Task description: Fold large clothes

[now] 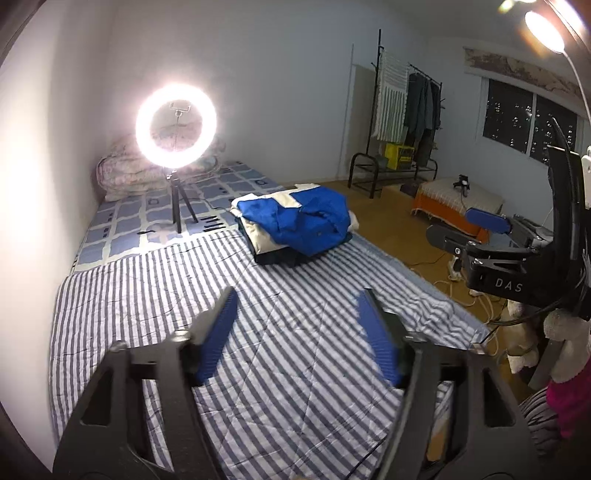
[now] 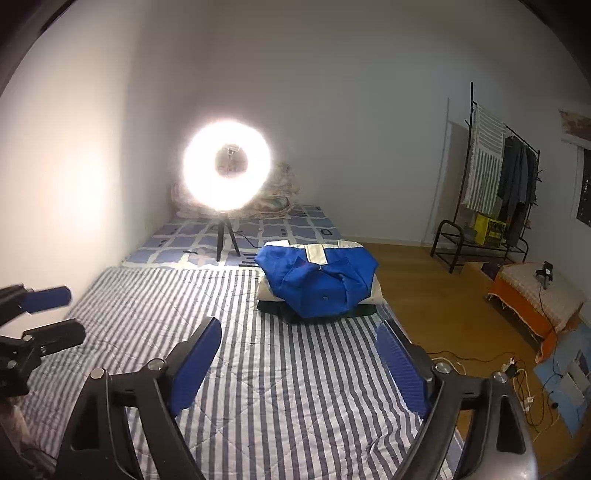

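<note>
Left claw (image 1: 295, 332) and right claw (image 2: 299, 365) gape empty above the striped bedspread (image 2: 295, 406)

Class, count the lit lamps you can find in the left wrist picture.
2: a ring light on its tripod on the bed, and a bright lamp at the top right corner. Others may be out of frame.

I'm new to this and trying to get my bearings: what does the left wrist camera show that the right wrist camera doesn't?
Left wrist only: a lit lamp at top right and the wide dark window.

Right wrist only: cables strewn on the wooden floor.

Both: the folded blue garment topping a pile on the striped bedcover, the ring light, the clothes rack, and both open, empty grippers, left gripper and right gripper.
</note>
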### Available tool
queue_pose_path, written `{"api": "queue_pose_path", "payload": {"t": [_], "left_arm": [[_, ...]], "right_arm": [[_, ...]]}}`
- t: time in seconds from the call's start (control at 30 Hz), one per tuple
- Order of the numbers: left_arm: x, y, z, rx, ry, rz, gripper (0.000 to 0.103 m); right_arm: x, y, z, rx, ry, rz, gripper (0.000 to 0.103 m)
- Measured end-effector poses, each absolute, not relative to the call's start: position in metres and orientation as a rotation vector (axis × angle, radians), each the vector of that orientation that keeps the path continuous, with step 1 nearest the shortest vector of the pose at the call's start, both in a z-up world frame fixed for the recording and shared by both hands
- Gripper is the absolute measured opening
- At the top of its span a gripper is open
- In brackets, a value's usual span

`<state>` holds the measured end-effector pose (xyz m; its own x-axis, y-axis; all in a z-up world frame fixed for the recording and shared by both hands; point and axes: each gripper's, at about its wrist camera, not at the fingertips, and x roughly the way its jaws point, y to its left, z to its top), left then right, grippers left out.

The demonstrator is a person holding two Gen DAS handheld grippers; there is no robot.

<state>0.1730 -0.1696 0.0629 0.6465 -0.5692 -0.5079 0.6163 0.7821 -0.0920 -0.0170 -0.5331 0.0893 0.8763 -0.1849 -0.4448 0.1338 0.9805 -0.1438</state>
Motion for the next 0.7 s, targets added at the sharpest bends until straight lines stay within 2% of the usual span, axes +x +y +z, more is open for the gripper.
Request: {"api": "queue_pose_path", "payload": {"t": [0.1, 0.2, 0.4, 0.7], "left_arm": [[0.174, -0.168, 0.055, 0.098, 0.554, -0.655, 0.086], [0.175, -0.165, 0.048, 0.119, 0.554, -0.620, 0.098], [0.177, -0.163, 0.040, 0.155, 0.562, -0.548, 0.102], [0.181, -0.163, 0.036, 0.167, 0.589, -0.481, 0.103]], "right_arm": [[-0.015, -0.533, 0.079, -0.119, 0.481, -0.183, 0.102], [-0.013, -0.534, 0.070, -0.112, 0.484, -0.190, 0.103], [-0.007, -0.529, 0.057, -0.137, 0.511, -0.183, 0.103], [-0.001, -0.533, 0.048, -0.132, 0.538, -0.202, 0.103]]}}
